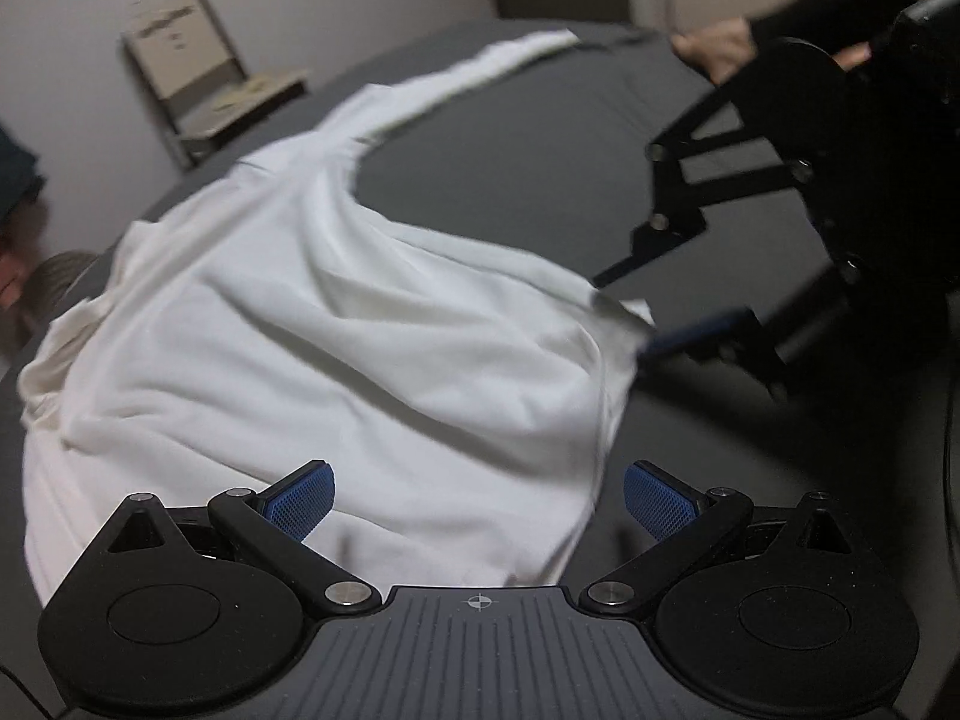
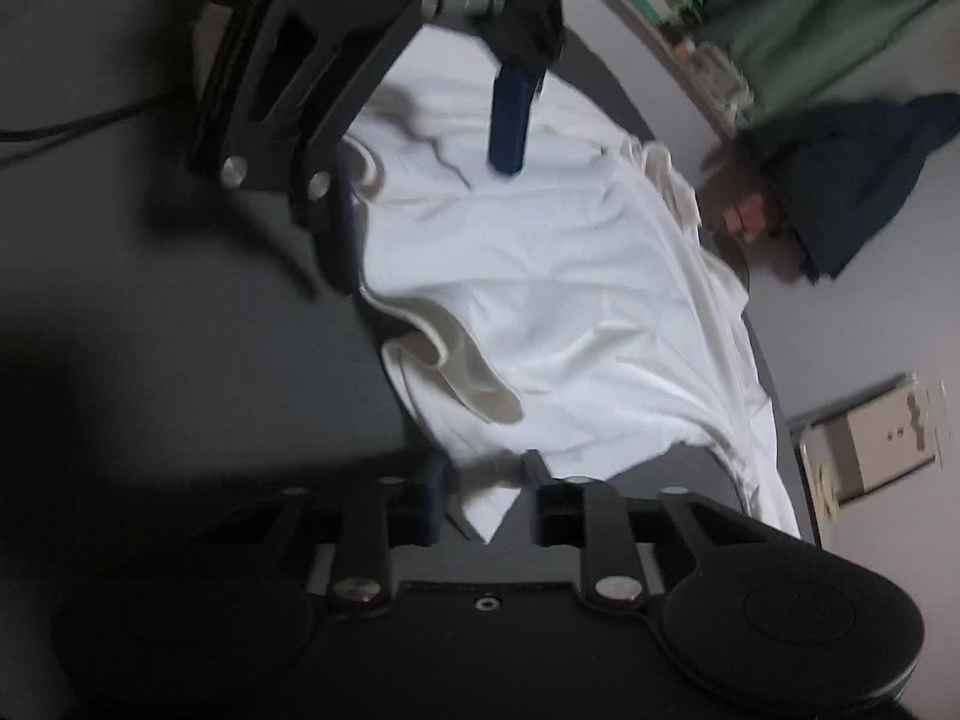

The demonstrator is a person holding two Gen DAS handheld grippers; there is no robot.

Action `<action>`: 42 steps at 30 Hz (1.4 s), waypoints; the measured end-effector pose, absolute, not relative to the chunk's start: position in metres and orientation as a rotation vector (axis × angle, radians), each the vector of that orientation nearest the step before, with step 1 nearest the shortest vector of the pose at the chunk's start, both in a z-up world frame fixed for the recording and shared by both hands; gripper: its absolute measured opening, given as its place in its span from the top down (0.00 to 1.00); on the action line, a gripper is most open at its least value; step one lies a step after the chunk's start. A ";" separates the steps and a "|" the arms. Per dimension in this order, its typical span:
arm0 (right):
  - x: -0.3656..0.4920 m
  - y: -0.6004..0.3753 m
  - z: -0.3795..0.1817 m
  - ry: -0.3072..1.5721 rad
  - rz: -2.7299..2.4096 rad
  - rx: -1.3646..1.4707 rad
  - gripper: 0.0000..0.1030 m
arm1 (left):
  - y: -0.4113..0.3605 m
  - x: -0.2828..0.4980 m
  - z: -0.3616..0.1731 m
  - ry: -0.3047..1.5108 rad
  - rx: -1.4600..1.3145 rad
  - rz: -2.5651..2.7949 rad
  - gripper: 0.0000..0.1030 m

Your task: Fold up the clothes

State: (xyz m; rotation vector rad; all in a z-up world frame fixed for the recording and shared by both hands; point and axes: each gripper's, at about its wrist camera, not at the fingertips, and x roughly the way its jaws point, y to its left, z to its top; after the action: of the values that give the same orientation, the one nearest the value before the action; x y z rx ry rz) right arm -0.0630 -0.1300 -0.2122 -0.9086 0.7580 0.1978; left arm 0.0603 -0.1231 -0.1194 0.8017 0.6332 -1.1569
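White garment (image 1: 312, 324): creased, spread centre frame on dark table (image 1: 540, 138). Left gripper (image 1: 477, 501): jaws wide, above hem. Right gripper (image 2: 483, 489): apparently pinching a corner; view blurred.

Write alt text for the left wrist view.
A white shirt lies rumpled on a dark table, one corner pinched by the right gripper. The left gripper hangs open over the shirt's near edge.
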 end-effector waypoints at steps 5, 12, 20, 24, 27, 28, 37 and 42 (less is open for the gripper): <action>-0.059 -0.131 -0.204 0.723 0.179 -0.898 0.78 | -0.120 0.063 -0.134 0.678 0.840 -1.207 0.00; -0.043 -0.141 -0.196 0.765 0.124 -0.823 0.94 | -0.119 0.064 -0.135 0.704 0.836 -1.200 0.00; -0.030 -0.191 -0.155 0.897 -0.002 -0.519 0.95 | -0.117 0.035 -0.132 0.548 1.085 -1.172 0.07; -0.015 -0.231 -0.164 1.031 -0.128 -0.310 0.95 | -0.118 0.023 -0.128 0.566 1.167 -1.162 0.45; -0.011 -0.255 -0.172 1.107 -0.189 -0.180 0.95 | -0.117 0.013 -0.131 0.544 1.267 -1.136 0.67; -0.012 -0.262 -0.173 1.121 -0.205 -0.146 0.95 | -0.117 0.010 -0.131 0.538 1.297 -1.128 0.73; -0.025 -0.269 -0.156 1.161 -0.187 -0.064 0.96 | -0.104 0.013 -0.134 0.529 1.486 -1.089 0.93; -0.033 -0.241 -0.136 1.261 0.000 -0.055 0.96 | -0.084 0.033 -0.109 0.579 1.496 -1.068 0.93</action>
State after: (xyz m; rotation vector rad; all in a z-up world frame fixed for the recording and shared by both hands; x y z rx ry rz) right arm -0.0332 -0.2415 -0.1363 -0.0545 1.2614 -0.0004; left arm 0.0334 -0.0841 -0.1090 1.4958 0.5786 -1.0676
